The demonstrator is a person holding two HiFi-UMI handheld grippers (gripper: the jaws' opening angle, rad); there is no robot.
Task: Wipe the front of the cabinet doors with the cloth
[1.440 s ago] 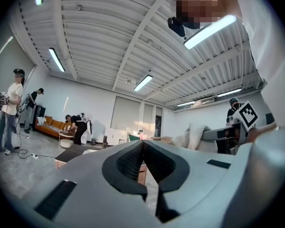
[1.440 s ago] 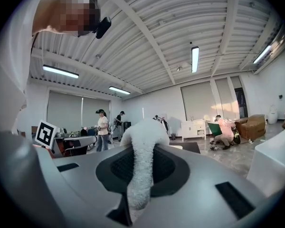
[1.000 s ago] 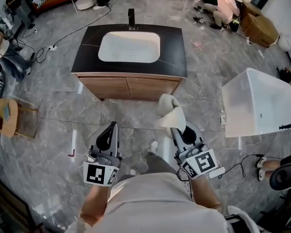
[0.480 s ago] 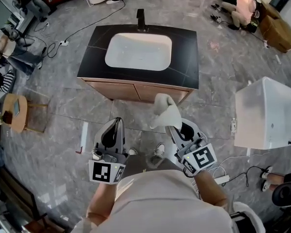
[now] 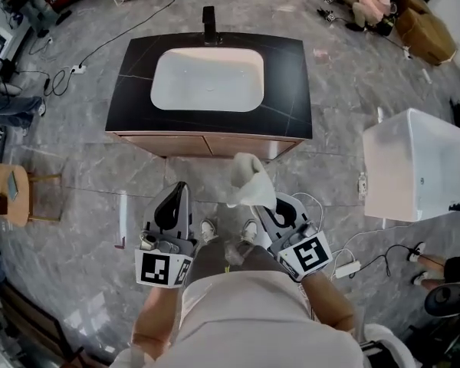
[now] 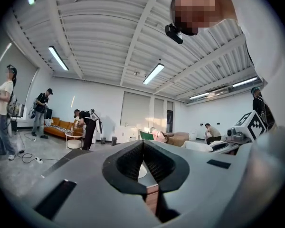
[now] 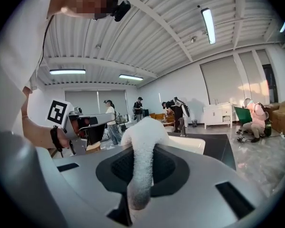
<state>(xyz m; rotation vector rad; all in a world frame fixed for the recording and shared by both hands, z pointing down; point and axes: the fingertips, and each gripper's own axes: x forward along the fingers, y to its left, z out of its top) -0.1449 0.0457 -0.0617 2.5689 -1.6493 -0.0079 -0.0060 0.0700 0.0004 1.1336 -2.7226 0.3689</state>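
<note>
step: looks like the approach, no wiping yet | right gripper [image 5: 265, 205] pinching the cloth [image 5: 248, 184], held up just near of the cabinet doors [image 5: 199, 144], apart from them | left gripper [image 5: 181, 192] pressed together, empty | next, I'd guess: get lower, push the cloth flat on the wood front

Head view looks down on the cabinet [image 5: 215, 142]; both gripper views face it.

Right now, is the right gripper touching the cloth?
Touching. In the right gripper view the right gripper has its jaws shut on the cloth, which sticks up beyond them.
</note>
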